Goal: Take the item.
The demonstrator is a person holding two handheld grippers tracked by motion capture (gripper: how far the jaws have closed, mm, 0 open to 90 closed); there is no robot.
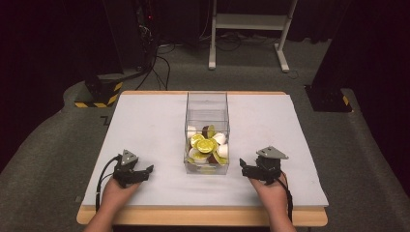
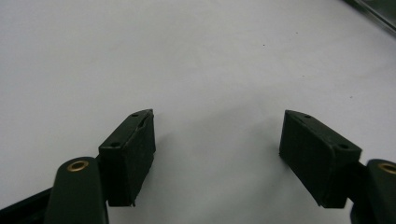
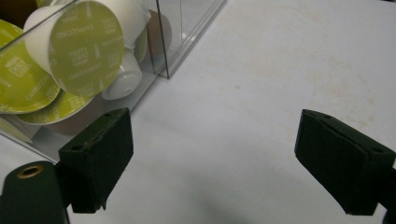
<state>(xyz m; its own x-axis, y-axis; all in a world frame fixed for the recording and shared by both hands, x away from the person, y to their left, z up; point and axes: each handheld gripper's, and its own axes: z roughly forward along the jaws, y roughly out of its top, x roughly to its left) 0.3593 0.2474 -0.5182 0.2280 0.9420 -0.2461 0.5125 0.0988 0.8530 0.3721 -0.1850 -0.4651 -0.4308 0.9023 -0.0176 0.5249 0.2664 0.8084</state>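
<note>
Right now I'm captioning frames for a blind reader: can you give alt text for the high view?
A clear box of green-lidded coffee pods stands mid-table. A person's hands rest either side of it, the left gripper and right gripper both open and empty.

clear box [image 1: 207,133] mid-table, bare mat [image 1: 145,130] either side

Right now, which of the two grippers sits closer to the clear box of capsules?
The right gripper: its jaws sit just beside the clear box, with capsules looming in its own view. The left gripper rests farther off.
</note>
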